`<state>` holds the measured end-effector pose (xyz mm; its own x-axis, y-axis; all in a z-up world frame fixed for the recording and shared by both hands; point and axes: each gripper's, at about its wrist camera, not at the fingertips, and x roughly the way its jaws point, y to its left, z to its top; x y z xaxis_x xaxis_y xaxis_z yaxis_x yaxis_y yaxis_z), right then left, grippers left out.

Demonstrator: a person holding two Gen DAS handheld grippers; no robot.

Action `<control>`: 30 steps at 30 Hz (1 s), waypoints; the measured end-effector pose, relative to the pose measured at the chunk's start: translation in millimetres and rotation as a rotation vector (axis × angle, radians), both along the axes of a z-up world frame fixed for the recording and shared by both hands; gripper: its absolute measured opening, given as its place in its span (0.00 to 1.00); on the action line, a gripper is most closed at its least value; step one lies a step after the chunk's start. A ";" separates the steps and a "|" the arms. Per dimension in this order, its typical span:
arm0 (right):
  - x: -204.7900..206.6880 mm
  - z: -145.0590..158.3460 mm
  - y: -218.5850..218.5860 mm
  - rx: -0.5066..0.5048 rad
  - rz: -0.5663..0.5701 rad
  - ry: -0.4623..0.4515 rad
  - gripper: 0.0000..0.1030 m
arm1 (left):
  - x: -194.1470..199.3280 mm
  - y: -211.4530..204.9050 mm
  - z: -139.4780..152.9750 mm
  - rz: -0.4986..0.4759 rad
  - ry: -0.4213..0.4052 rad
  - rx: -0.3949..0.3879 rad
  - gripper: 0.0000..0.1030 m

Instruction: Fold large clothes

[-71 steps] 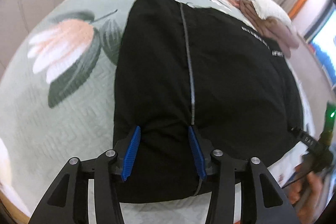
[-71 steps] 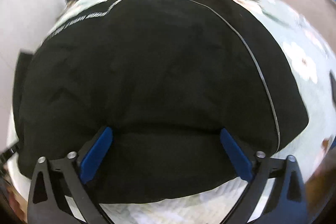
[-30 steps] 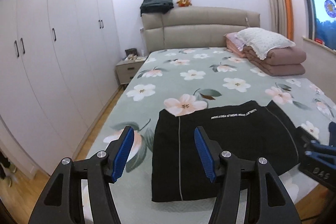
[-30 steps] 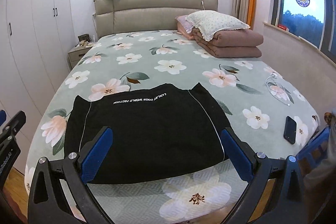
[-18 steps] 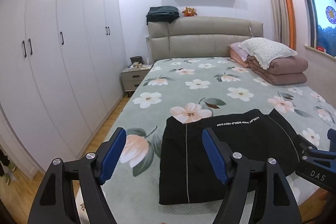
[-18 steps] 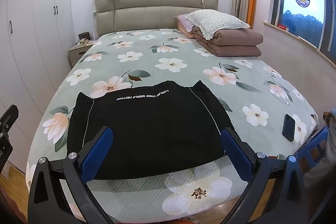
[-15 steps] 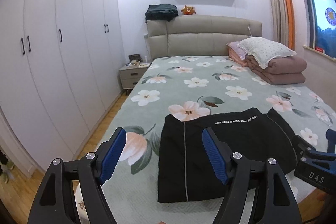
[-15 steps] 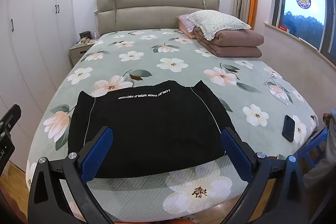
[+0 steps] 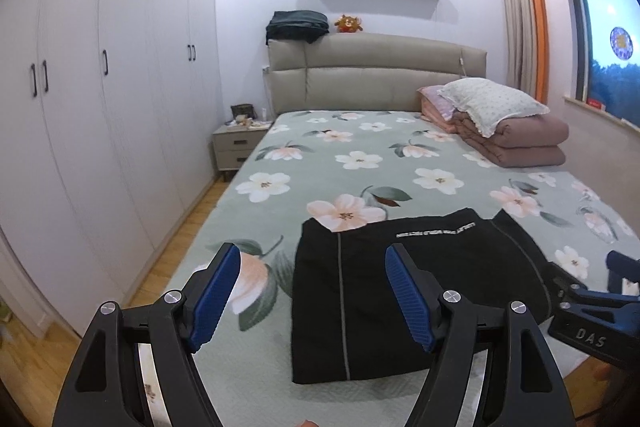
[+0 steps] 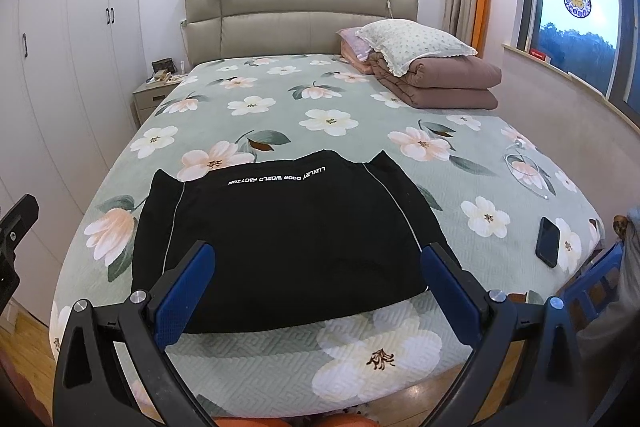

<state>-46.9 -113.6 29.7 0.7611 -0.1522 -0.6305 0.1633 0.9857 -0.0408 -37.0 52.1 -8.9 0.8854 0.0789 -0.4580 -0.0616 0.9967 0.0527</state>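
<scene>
garment: folded black fabric garment with thin grey piping lines (image 10: pixel 288 231), lying flat near the foot end of the bed with green floral quilted cover (image 10: pixel 360 99), well apart from both grippers
long axis: runs across the bed, side to side; the two pointed corners face the beige padded headboard (image 10: pixel 300 23)
writing: white line along the far edge, upside down from the right wrist view, reads roughly "LUXURY DOOR WORLD FACTION"; too small in the left wrist view
left gripper (image 9: pixel 308 291): blue-padded fingers released, spread wide after just opening, nothing between them, held above the bed's near left corner
right gripper (image 10: pixel 316 291): fingers spread wide, released, nothing gripped, hovering off the foot edge
label: "DAS" on the right gripper body, seen from the left wrist view
other: black phone (image 10: pixel 547 242) on the cover at right; folded brown duvet (image 10: pixel 440 83) under white dotted pillow (image 10: pixel 412 41)
</scene>
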 end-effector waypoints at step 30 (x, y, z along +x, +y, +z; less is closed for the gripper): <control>-4.9 -1.8 -3.2 -0.021 -0.050 -0.006 1.00 | -10.1 -27.5 -8.1 -0.129 0.024 0.029 0.74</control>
<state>-51.9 -116.9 27.9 0.7562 -0.2031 -0.6221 0.2123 0.9753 -0.0603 -47.0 24.6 -17.0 0.8780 -0.0214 -0.4782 0.0687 0.9943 0.0817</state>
